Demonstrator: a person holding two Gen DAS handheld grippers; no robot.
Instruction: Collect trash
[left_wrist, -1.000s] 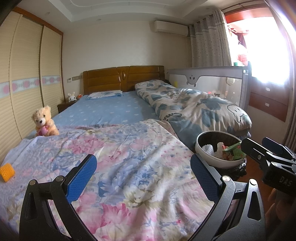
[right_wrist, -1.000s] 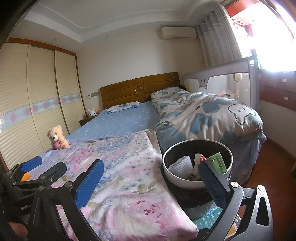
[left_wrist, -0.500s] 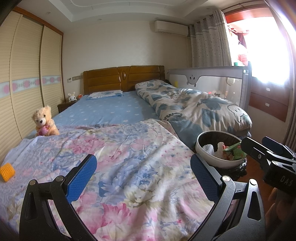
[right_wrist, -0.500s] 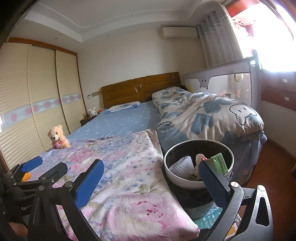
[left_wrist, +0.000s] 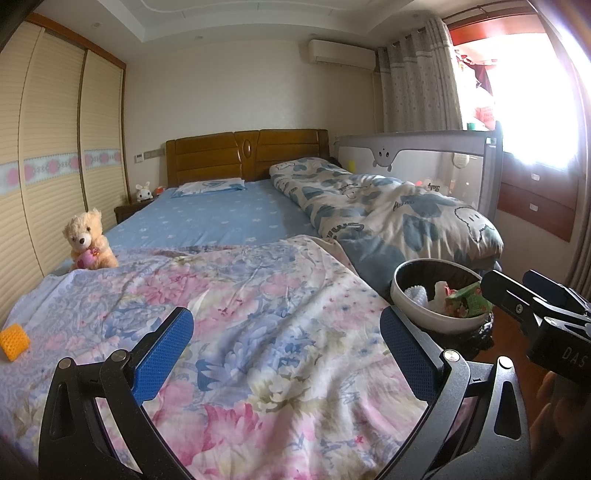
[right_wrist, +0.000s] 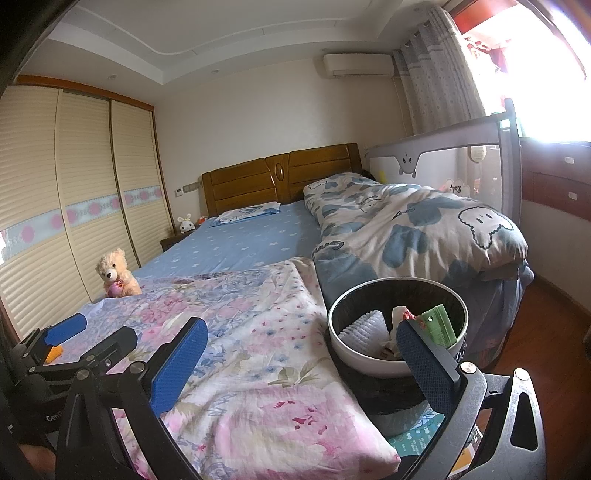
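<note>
1. Trash sits in a white-rimmed bin (right_wrist: 397, 363) at the foot corner of the bed: we see a green packet (right_wrist: 439, 325), a white ribbed piece (right_wrist: 364, 328) and crumpled paper inside
2. One orange piece (left_wrist: 14, 341) lies apart on the flowered quilt (left_wrist: 258, 332), far to the left
3. Our left gripper (left_wrist: 286, 345) hangs over the quilt with its blue pads spread wide and nothing between them
4. Our right gripper (right_wrist: 301, 356) is likewise released and bare, its right pad (right_wrist: 421, 354) in front of the bin's near rim
5. Beyond, we see a teddy bear (left_wrist: 86, 240) on the blue sheet, a smiley-print duvet (right_wrist: 424, 229) and a wooden headboard (left_wrist: 245, 155)
</note>
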